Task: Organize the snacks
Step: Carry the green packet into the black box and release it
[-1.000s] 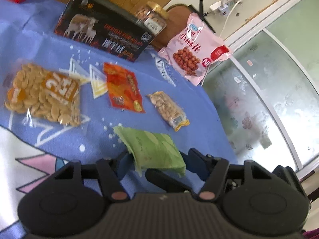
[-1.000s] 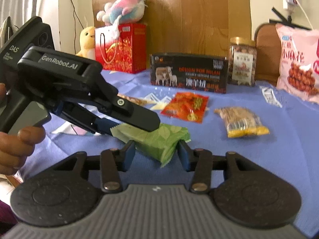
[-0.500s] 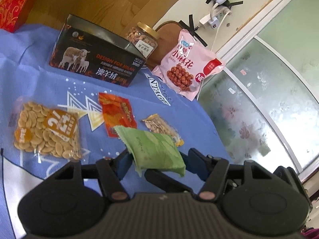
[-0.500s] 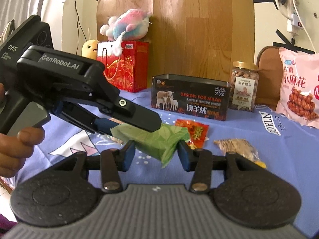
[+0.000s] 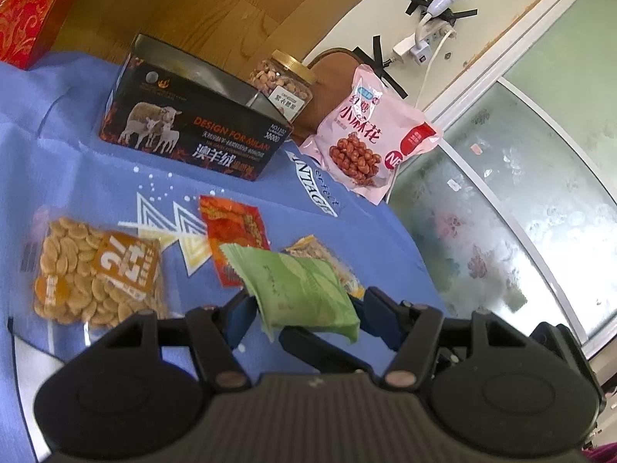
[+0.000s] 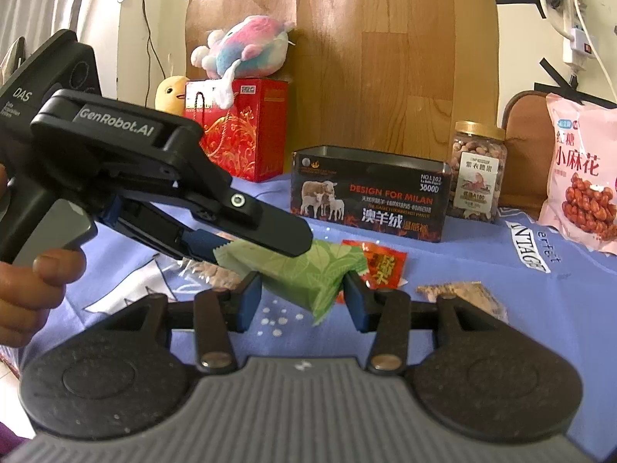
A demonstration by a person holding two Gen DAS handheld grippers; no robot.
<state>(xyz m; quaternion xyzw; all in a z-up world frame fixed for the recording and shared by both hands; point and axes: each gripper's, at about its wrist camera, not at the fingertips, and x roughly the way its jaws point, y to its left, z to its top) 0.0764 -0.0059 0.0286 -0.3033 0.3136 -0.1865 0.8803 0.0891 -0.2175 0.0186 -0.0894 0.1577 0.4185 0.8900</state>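
Right wrist view: the left gripper (image 6: 246,247), held in a hand (image 6: 31,289), slants downward; both it and the right gripper (image 6: 300,295) clamp the green packet (image 6: 304,270) above the table (image 6: 540,308), its long axis running left to right.

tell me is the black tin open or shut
Open: the black tin has no lid, and its bare inner wall shows above the rim.
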